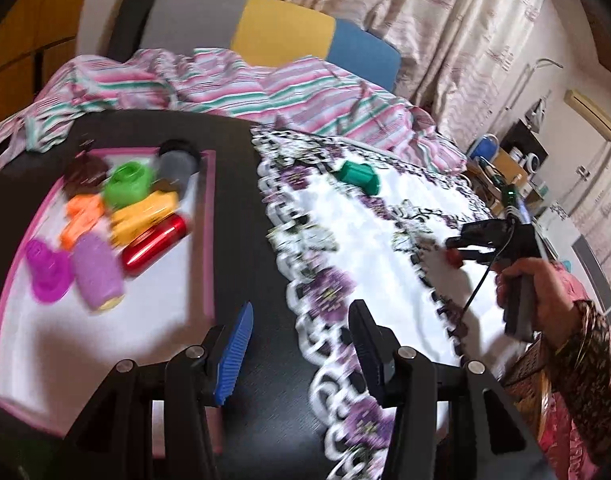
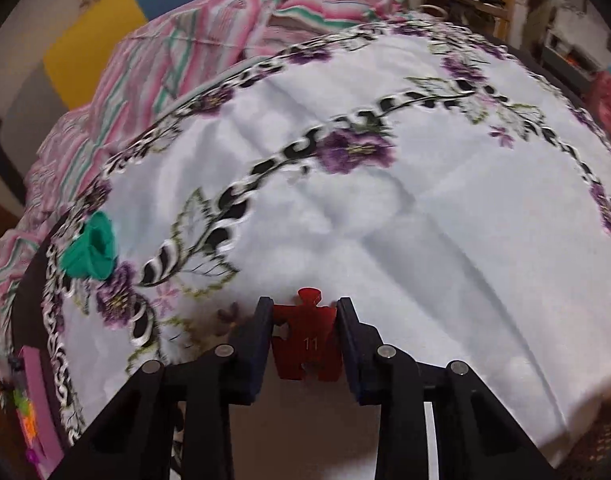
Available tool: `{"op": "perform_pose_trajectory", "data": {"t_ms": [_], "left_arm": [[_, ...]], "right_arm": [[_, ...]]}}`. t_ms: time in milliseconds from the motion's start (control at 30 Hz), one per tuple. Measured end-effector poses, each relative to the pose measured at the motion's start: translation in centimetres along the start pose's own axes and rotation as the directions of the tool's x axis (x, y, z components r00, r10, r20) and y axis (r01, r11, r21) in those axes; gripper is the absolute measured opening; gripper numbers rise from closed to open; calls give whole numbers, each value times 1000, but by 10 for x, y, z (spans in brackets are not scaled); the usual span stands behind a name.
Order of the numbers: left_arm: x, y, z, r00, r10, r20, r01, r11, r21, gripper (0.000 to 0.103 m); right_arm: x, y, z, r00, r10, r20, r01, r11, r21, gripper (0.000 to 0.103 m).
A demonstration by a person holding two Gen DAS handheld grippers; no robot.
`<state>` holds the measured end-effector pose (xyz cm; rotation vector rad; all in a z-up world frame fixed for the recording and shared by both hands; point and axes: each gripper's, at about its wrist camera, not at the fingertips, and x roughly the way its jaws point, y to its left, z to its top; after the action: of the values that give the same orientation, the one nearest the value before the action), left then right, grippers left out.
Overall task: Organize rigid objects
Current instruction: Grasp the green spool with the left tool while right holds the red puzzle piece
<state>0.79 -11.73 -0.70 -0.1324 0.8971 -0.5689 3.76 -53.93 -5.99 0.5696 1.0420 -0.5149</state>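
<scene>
Between the fingers of the right gripper, low in the right wrist view, a red jigsaw-puzzle piece marked "11" is sitting with both pads pressing on its side edges. It is lying over the white floral tablecloth. At the right of the left wrist view the same gripper is showing its tips pinching the red piece, with a person's hand gripping its handle.

At the bottom centre of the left wrist view the left gripper is standing spread, with nothing between its pads, over the dark table.

At the left of that view a pink-rimmed white tray is holding blurred pieces: a green spool, a red cylinder, a yellow block, an orange piece and purple pieces.

A teal spool is lying on the cloth at upper centre, well apart from the tray; it is appearing at the left of the right wrist view.
</scene>
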Motion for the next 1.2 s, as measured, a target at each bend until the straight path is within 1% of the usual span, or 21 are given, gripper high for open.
{"op": "perform_pose_trajectory", "data": {"t_ms": [33, 100, 233, 300, 467, 567, 600, 633, 800, 967, 1033, 1133, 1167, 1200], "left_arm": [[5, -5, 6, 1000, -9, -3, 9, 1000, 1, 51], [17, -15, 19, 1000, -28, -11, 28, 1000, 0, 58], [47, -38, 49, 999, -47, -19, 47, 999, 8, 59], [65, -50, 66, 999, -35, -26, 35, 999, 25, 64], [116, -78, 99, 998, 0, -56, 5, 996, 86, 68], [150, -91, 118, 997, 39, -63, -33, 995, 95, 77], [157, -93, 120, 997, 53, -62, -47, 994, 94, 82], [168, -95, 125, 995, 69, -67, -63, 993, 95, 85], [215, -108, 141, 984, 144, -107, -129, 983, 130, 85], [239, -115, 152, 981, 165, -102, -148, 977, 151, 85], [247, -116, 154, 977, 184, -110, -166, 973, 158, 85], [259, -115, 156, 972, 193, -130, -172, 972, 158, 85], [263, -114, 156, 973, 182, -141, -160, 975, 156, 84], [265, -114, 157, 973, 180, -147, -157, 976, 153, 80]], "right_arm": [[1, 4, -1, 1000, 12, -5, -12, 1000, -16, 32], [2, 11, -2, 999, 32, -10, -32, 998, -47, 32], [3, 19, -4, 998, 66, -18, -67, 994, -85, 32], [3, 18, -3, 997, 77, -23, -79, 993, -85, 32], [4, 15, -3, 991, 131, -38, -132, 990, -52, 32], [4, 15, -3, 987, 155, -39, -157, 987, -44, 32], [4, 16, -3, 986, 161, -38, -162, 986, -46, 32], [3, 17, -3, 986, 162, -38, -164, 985, -50, 32], [2, 20, -2, 982, 185, -37, -187, 981, -57, 32], [3, 17, -1, 977, 210, -44, -212, 977, -33, 32], [4, 17, -1, 976, 213, -47, -215, 976, -30, 32], [4, 18, -2, 974, 220, -49, -222, 975, -34, 32], [3, 19, -2, 974, 219, -50, -221, 975, -39, 32], [3, 20, -2, 975, 219, -50, -221, 974, -41, 32]]}}
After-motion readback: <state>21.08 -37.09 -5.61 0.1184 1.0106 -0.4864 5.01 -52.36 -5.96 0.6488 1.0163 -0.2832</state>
